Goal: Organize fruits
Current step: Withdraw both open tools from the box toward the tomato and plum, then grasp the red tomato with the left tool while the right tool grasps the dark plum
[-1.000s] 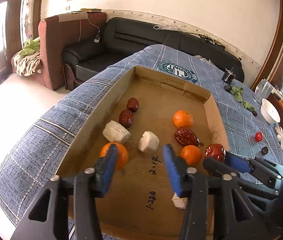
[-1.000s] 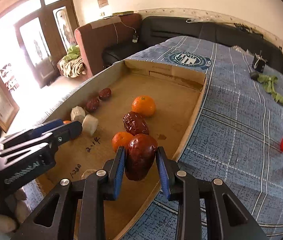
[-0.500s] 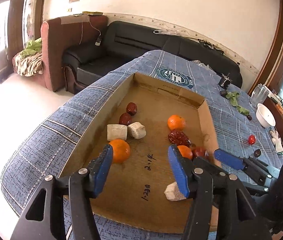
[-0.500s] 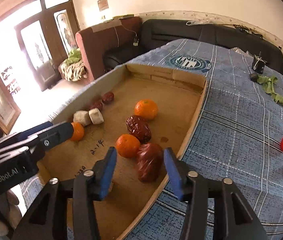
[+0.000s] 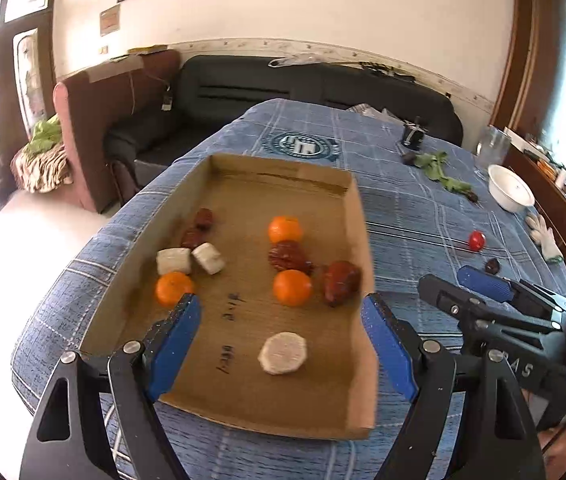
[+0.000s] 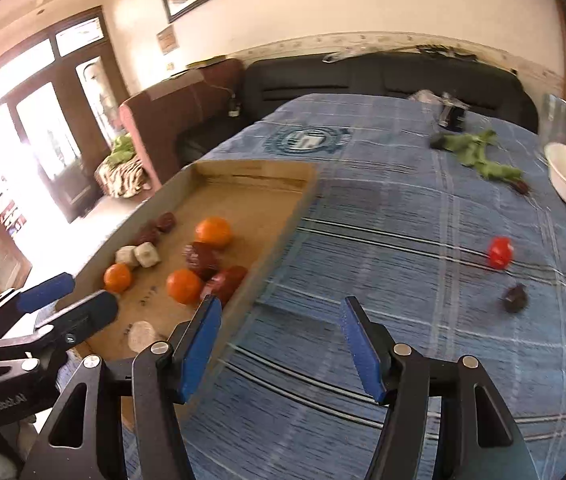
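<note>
Right gripper (image 6: 279,344) spread, empty, over the surface (image 6: 403,216); left gripper (image 5: 283,344) likewise spread above the cardboard tray (image 5: 359,216). Risk: small tomato (image 6: 500,252) rolls off when nudged.

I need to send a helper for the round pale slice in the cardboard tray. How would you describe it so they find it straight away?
Find the shallow cardboard tray on the blue plaid cloth. At its near end, past the handwritten numbers, lies the pale slice, alone. It is flat and round, unlike the two pale blocky chunks further in beside an orange.
</note>
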Available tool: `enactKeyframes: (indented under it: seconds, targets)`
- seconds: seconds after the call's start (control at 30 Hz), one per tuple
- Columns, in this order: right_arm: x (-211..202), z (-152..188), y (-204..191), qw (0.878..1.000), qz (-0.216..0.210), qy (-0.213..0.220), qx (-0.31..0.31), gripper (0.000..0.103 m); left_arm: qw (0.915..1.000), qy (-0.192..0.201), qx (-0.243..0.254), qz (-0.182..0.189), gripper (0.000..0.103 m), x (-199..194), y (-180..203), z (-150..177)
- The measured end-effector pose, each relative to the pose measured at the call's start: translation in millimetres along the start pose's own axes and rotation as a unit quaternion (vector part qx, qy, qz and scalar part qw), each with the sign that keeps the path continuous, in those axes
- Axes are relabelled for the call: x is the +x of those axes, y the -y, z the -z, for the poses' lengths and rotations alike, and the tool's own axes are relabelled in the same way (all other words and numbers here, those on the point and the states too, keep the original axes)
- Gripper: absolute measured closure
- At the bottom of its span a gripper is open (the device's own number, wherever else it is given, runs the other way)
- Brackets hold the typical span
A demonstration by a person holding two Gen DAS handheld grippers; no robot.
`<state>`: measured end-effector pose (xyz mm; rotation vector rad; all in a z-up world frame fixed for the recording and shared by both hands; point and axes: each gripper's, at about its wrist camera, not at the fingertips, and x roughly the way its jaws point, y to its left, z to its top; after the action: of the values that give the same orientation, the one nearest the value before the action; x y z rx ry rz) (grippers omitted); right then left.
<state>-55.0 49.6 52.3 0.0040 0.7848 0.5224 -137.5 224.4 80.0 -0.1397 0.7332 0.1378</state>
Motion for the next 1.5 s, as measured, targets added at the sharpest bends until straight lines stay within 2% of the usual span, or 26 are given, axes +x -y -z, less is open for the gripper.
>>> enactKeyframes:
  seconds: [0.47, 0.77, 0.93, 1.13, 1.27, 1.37, 1.47, 1.5]
  targets:
    - [-40, 15, 92, 0.996, 0.064, 0.015, 0.059, 0.035, 0.9986, 0.000, 0.049, 0.020, 0.021, -4, 44, 2]
    - [-68, 20, 159, 0.987, 0.109, 0.029, 0.115, 0.033, 0.9964, -0.019, 0.068, 0.047, 0.021, 5, 68, 7]
    - [-68, 21, 188, 0.982, 0.115, 0.025, 0.149, 0.032, 0.9950, -0.038, 0.069, 0.061, 0.021, 17, 77, 10]
    - [-39, 15, 196, 0.982, 0.102, -0.003, 0.157, 0.032, 0.9925, -0.049, 0.082, 0.077, 0.021, 27, 90, 14]
    - [-16, 8, 185, 0.987, 0.087, -0.021, 0.137, 0.032, 0.9921, -0.053, 0.081, 0.080, 0.021, 33, 92, 13]
    - [4, 2, 174, 0.989, 0.093, -0.034, 0.114, 0.032, 0.9921, -0.063, 0.070, 0.084, 0.021, 40, 88, 10]
    - [19, 0, 165, 0.989, 0.108, -0.045, 0.087, 0.039, 0.9922, -0.072, 0.053, 0.087, 0.021, 47, 82, 6]
    - [22, 0, 164, 0.989, 0.113, -0.047, 0.080, 0.044, 0.9920, -0.075, 0.047, 0.089, 0.021, 50, 80, 2]
